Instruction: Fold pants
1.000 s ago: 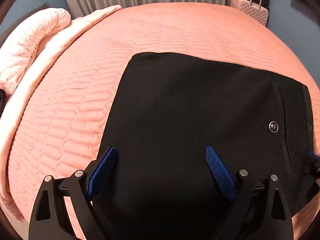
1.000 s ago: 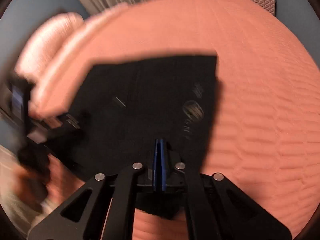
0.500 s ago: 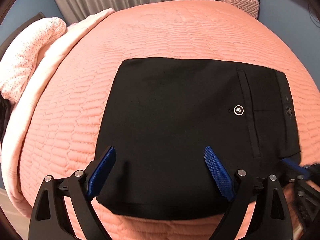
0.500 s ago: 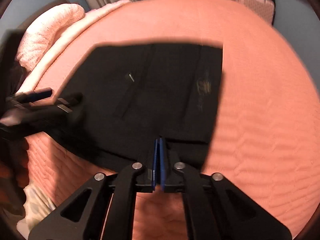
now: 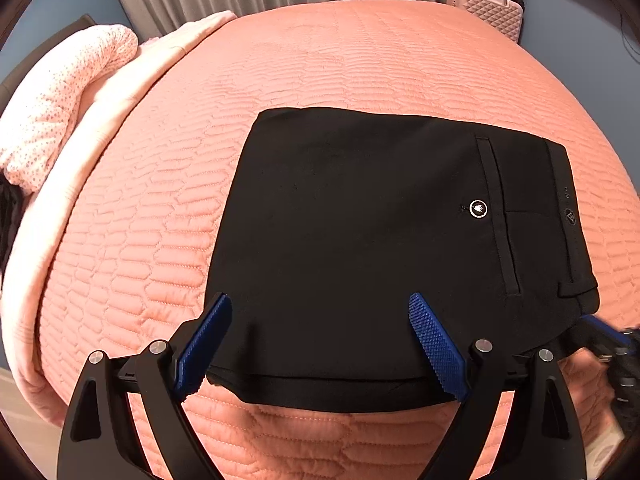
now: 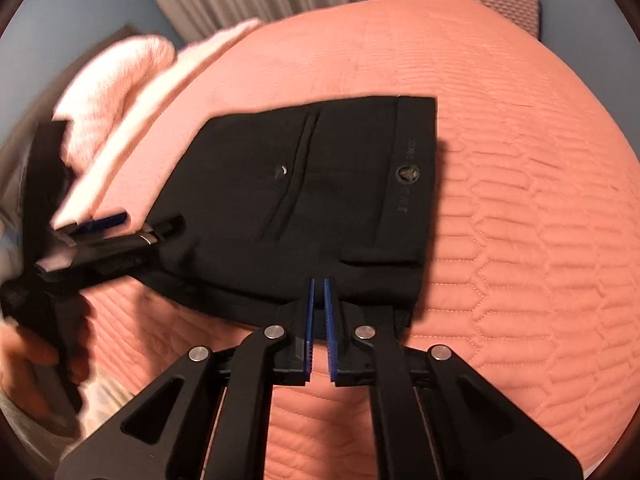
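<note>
The black pants are lying folded into a compact, roughly rectangular block on the salmon quilted bedspread, near the edge of the bed closest to the cameras. In the left wrist view the block's long axis is running left to right, with the waistband sitting at the right end and the folded edge at the left. A welt pocket with a small round metal button is facing up beside the waistband, and a belt loop is showing at the lower right corner. The fabric is looking smooth, matte and flat, with crisp straight edges; two layers are showing along the near edge. The bedspread is stitched in rows of elongated hexagonal cells. A pale pink speckled blanket is lying bunched at the far left, and a pink hard-shell suitcase with a diamond pattern is standing beyond the bed by grey curtains. The left gripper is hovering over the near edge with its jaws released wide, the ribbed blue pads clear of the cloth. The right gripper is showing its jaws clenched; whether a thin bit of the near hem is caught between the pads is unclear from this angle.
</note>
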Motion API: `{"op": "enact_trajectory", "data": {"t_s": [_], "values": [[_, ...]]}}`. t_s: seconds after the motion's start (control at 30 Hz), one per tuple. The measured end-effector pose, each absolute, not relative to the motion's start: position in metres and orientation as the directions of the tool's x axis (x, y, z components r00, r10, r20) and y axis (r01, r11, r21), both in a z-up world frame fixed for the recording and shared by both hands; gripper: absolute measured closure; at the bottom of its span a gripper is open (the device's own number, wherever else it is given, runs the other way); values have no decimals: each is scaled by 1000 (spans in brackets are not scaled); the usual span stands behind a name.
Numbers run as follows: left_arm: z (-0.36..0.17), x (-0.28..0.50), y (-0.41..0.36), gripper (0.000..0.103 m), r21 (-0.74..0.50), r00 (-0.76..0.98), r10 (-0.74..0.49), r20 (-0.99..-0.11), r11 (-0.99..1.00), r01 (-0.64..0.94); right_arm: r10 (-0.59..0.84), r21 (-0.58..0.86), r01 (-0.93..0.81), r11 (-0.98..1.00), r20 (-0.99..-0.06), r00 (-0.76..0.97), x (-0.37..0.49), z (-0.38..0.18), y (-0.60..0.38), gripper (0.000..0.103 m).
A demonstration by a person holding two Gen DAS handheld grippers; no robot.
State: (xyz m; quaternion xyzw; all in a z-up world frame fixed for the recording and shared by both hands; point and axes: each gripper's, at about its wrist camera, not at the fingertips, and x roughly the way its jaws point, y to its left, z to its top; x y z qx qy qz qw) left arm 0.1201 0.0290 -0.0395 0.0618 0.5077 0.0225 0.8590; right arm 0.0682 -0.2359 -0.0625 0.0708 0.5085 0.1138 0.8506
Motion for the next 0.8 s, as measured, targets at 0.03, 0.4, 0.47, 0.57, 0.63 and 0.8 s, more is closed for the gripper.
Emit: {"op": "enact_trajectory", "data": {"t_s": [0.03, 0.4, 0.47, 0.57, 0.63, 0.8], "values": [[-39, 120, 30, 15, 131, 481, 104, -871, 991, 22, 283, 265, -104, 959, -855, 436, 68, -71, -241, 103], [-40, 107, 43, 15, 153, 480, 127, -868, 988, 15, 282, 278, -84, 957, -821, 497, 61, -40, -251, 98], [-43, 105, 50, 14, 155, 471, 136, -872, 988, 3, 276, 269, -82, 960, -845, 459, 84, -64, -238, 103], [-53, 104, 68, 13, 168, 451, 156, -879, 986, -15, 278, 292, -48, 955, -830, 484, 82, -38, -242, 102], [-51, 108, 77, 14, 170, 455, 168, -875, 985, -38, 289, 289, -83, 954, -802, 524, 88, -15, -237, 97], [-33, 157, 75, 14, 166, 519, 159, -840, 986, -32, 346, 318, -153, 936, -746, 568, 150, 6, -209, 97]]}}
